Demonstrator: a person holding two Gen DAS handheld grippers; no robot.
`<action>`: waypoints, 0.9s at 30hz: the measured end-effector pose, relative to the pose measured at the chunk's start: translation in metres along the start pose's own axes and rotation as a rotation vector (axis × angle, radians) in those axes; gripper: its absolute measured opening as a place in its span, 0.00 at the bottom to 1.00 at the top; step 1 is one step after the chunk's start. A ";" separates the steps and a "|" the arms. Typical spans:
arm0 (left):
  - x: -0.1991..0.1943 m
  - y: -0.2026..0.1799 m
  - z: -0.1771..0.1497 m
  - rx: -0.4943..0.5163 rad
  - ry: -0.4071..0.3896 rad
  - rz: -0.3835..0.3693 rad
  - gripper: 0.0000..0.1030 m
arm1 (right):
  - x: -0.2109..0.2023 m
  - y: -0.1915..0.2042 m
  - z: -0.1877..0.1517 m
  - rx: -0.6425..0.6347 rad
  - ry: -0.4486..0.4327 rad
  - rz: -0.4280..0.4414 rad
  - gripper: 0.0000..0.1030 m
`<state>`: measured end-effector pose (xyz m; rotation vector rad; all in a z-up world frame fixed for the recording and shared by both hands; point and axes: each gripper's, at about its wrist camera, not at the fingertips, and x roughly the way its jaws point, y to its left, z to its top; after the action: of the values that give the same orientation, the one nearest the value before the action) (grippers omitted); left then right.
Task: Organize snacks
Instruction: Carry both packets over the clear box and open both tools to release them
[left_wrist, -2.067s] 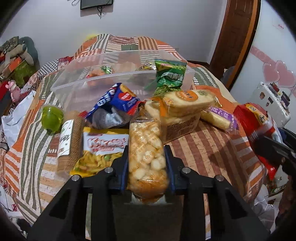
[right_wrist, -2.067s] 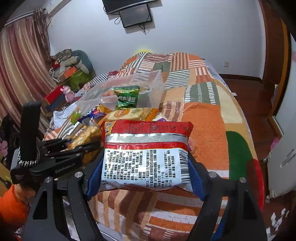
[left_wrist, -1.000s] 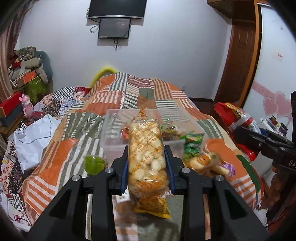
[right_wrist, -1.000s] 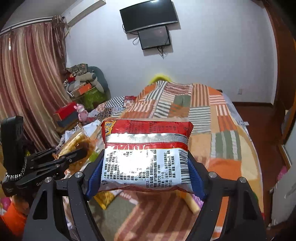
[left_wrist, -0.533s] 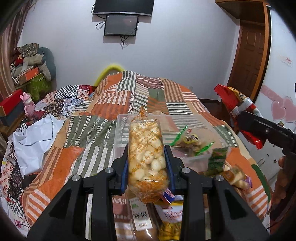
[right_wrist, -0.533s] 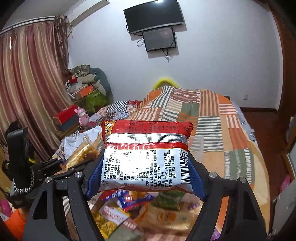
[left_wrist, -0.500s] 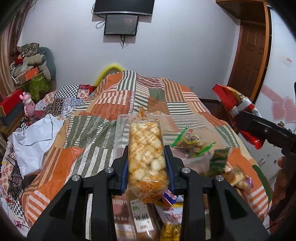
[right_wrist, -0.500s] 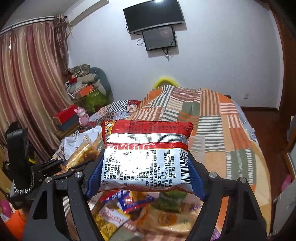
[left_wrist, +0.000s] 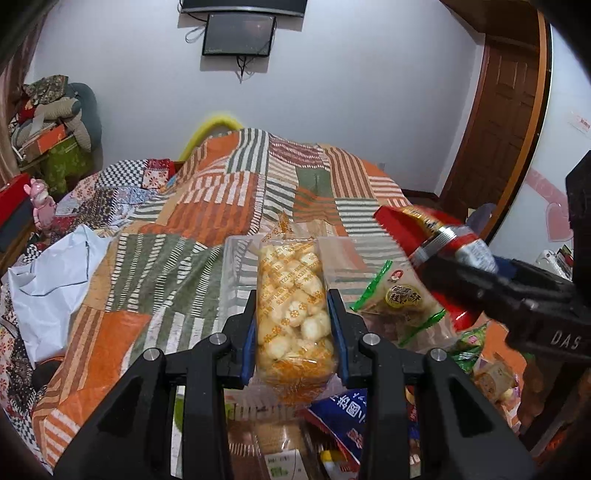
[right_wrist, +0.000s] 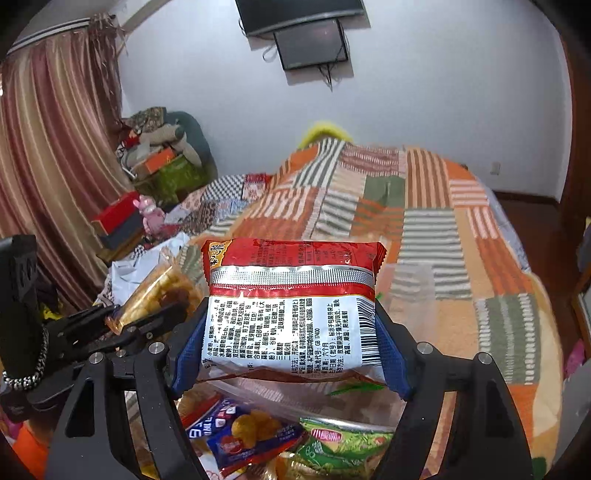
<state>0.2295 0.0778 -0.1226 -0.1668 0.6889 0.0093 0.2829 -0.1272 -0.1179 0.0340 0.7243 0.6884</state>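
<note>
Patchwork bed (left_wrist: 229, 206) spreads beyond both tongs. Clear plastic bin (left_wrist: 236, 280) sits on bed just ahead of left tongs (left_wrist: 293, 325). Right tongs (right_wrist: 291, 332) clamped on red noodle packet (right_wrist: 291, 306), held above snack pile. Left tongs clamped on upright puff-snack bag (left_wrist: 291, 314). Blue snack bag (right_wrist: 247, 432) and green snack bag (right_wrist: 343, 443) lie below right tongs.

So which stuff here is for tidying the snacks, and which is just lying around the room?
For the job:
- left gripper, holding the puff snack bag
- right gripper, holding the red noodle packet
- clear plastic bin
- blue chip bag
- green snack bag

Just lying about:
- patchwork quilt
- pink toy
- wall screen
- curtain
</note>
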 end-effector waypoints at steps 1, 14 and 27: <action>0.004 0.000 0.000 0.002 0.010 -0.002 0.32 | 0.005 -0.002 -0.002 0.010 0.018 0.007 0.74; 0.035 0.004 0.000 0.000 0.088 -0.010 0.32 | 0.031 -0.008 -0.009 0.031 0.135 0.012 0.77; 0.022 0.005 -0.002 -0.004 0.090 -0.010 0.33 | 0.025 -0.005 -0.007 0.022 0.134 0.022 0.79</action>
<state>0.2454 0.0812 -0.1389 -0.1756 0.7783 -0.0066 0.2948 -0.1178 -0.1391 0.0159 0.8615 0.7083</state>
